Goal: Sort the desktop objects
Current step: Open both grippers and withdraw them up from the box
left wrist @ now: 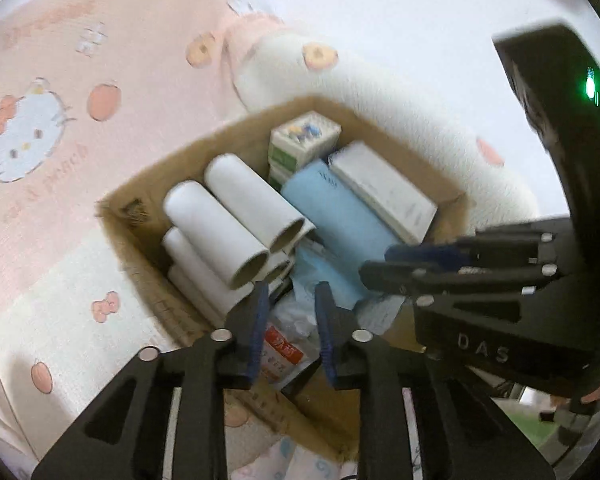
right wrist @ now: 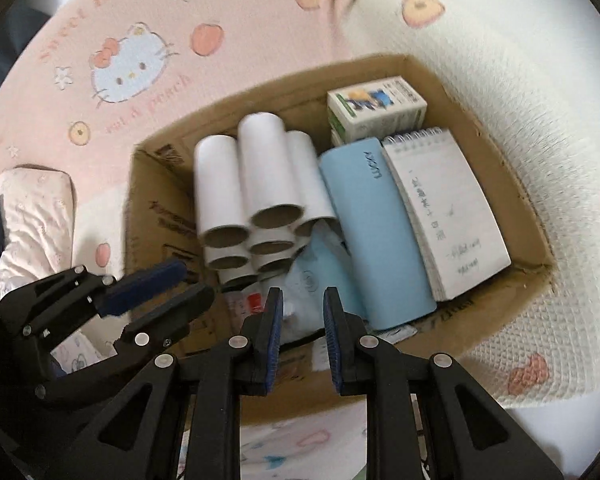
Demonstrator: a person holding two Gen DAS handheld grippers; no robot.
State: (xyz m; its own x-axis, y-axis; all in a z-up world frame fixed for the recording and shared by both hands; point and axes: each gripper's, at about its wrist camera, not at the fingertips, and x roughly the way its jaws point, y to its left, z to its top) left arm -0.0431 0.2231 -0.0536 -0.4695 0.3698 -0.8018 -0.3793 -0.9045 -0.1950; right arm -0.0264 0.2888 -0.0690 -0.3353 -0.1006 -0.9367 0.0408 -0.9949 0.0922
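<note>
My left gripper (left wrist: 288, 320) has its blue-padded jaws parted with nothing between them. My right gripper (right wrist: 302, 320) reads as closed down to its narrowest, also empty. Both hang just above the near end of the brown cardboard box (right wrist: 160, 184) on the pink cartoon-cat blanket (right wrist: 100, 20). Inside sit the white cardboard tubes (right wrist: 256, 184), light blue rolled sheet (right wrist: 372, 232) and white spiral notepad (right wrist: 448, 208), all packed. I'd say lift straight up so the fingers don't snag the tubes. Both point steeply down.
</note>
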